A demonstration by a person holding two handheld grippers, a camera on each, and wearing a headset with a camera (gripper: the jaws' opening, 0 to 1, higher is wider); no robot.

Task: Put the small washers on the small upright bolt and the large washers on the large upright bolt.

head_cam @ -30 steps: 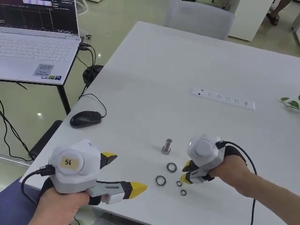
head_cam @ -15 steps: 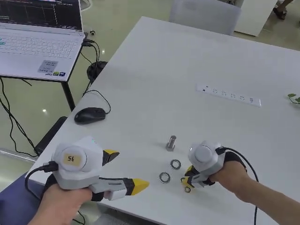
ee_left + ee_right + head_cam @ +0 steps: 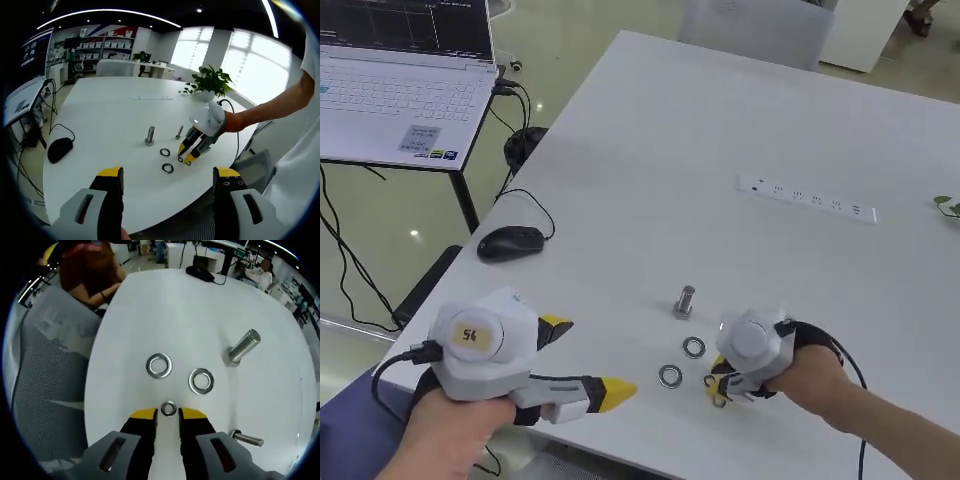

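Right gripper (image 3: 168, 416) is down at the table (image 3: 720, 150), jaws narrow, with the tips either side of a small washer (image 3: 168, 408) that lies flat near the front edge. Can't tell if they're pinching it or just bracketing it. The low, tip-first approach makes sense: the washer is thin and flat, so the tips have to meet it at table level. Just past it, one large washer (image 3: 159, 365) and a second large washer (image 3: 201, 381) lie flat, apart from each other and untouched. The large bolt (image 3: 244, 346) stands beyond them and looks bare. The small bolt (image 3: 246, 438) stands just off the right jaw, so I'd expect a short carry once the grip holds. Left gripper (image 3: 168, 173) is at the table's near edge, jaws wide and holding nothing, well clear of the parts. It looks parked to keep out of the way, and its camera has everything in front of it. Main risk, I reckon: the washer skates or flips out as the tips close.
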